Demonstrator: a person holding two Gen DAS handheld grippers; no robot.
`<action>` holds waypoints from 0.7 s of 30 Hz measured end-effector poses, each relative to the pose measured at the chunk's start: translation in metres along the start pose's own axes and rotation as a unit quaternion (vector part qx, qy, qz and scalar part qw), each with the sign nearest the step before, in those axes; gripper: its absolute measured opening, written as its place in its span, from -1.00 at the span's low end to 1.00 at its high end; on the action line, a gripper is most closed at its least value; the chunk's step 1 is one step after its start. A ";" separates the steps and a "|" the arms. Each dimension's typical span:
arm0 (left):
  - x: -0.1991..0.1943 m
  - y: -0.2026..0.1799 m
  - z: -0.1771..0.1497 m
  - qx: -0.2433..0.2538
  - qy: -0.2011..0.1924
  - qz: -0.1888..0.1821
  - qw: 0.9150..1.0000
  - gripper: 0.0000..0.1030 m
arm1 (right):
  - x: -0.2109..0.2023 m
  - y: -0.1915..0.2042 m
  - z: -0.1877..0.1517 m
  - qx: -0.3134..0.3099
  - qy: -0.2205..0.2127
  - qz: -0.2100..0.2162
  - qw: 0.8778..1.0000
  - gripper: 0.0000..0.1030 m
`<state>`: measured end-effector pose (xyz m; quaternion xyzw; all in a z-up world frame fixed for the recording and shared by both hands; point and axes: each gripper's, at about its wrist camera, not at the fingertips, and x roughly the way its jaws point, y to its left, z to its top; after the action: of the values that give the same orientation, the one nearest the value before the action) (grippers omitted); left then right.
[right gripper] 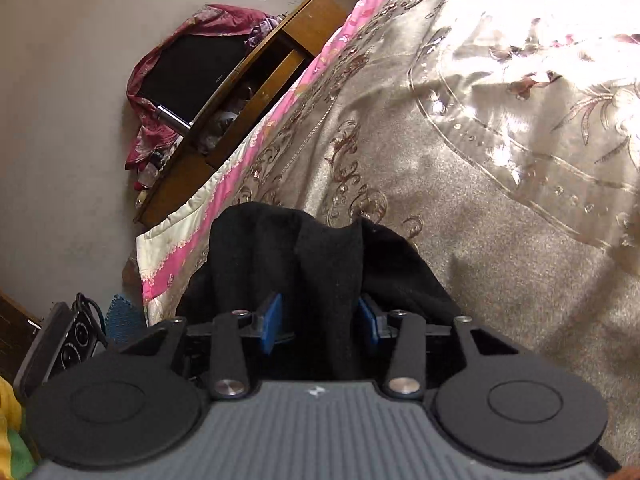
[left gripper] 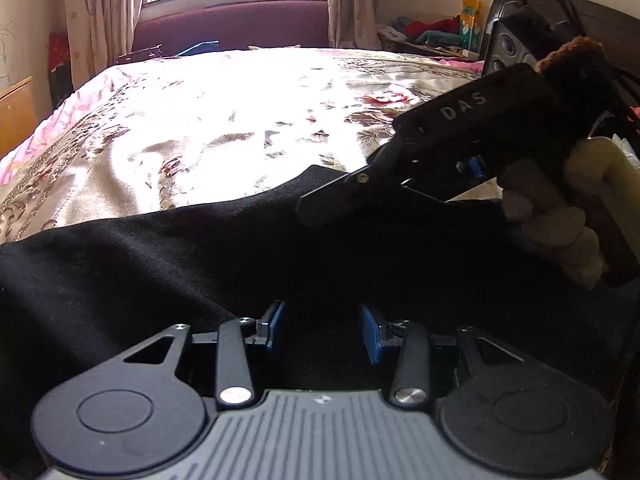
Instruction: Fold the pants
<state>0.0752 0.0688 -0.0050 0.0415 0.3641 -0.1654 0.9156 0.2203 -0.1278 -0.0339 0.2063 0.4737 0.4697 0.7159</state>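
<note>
Lying across the near edge of the bed (left gripper: 224,120), the black pants (left gripper: 160,264) look partly folded. The left gripper (left gripper: 324,332) stands released over the cloth; the right gripper (right gripper: 322,320) is grasping a bunched fold, so smoothing remains.

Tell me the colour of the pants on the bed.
Black pants, seen best from the left wrist.
</note>
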 end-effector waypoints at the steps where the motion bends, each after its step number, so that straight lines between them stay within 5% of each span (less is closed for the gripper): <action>1: 0.000 0.000 0.000 -0.002 -0.002 0.000 1.000 0.04 | 0.006 -0.004 0.005 0.015 -0.003 0.013 1.000 -0.17; 5: 0.001 -0.001 -0.002 -0.007 -0.006 0.003 1.000 0.04 | 0.019 -0.031 0.025 0.115 -0.041 0.048 0.991 -0.26; 8: 0.005 -0.003 -0.003 -0.002 0.001 0.012 1.000 0.05 | 0.029 -0.058 0.028 0.165 -0.031 0.038 0.985 -0.85; 10: 0.005 -0.004 -0.003 0.001 0.002 0.014 1.000 0.06 | 0.022 -0.066 0.023 0.181 -0.037 0.045 0.982 -0.88; 13: 0.007 -0.004 -0.003 0.002 0.004 0.015 1.000 0.06 | -0.008 -0.051 0.014 0.146 -0.084 -0.013 0.986 -0.74; 17: 0.008 -0.002 -0.002 -0.003 0.003 0.009 1.000 0.16 | -0.072 -0.013 -0.017 0.094 -0.169 -0.102 0.976 -0.75; 21: 0.010 -0.005 -0.002 0.005 0.001 0.009 1.000 0.23 | -0.119 0.015 -0.070 0.078 -0.185 -0.161 0.966 -0.74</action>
<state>0.0787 0.0615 -0.0126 0.0500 0.3641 -0.1593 0.9163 0.1393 -0.2345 0.0017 0.2657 0.3949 0.2631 0.8392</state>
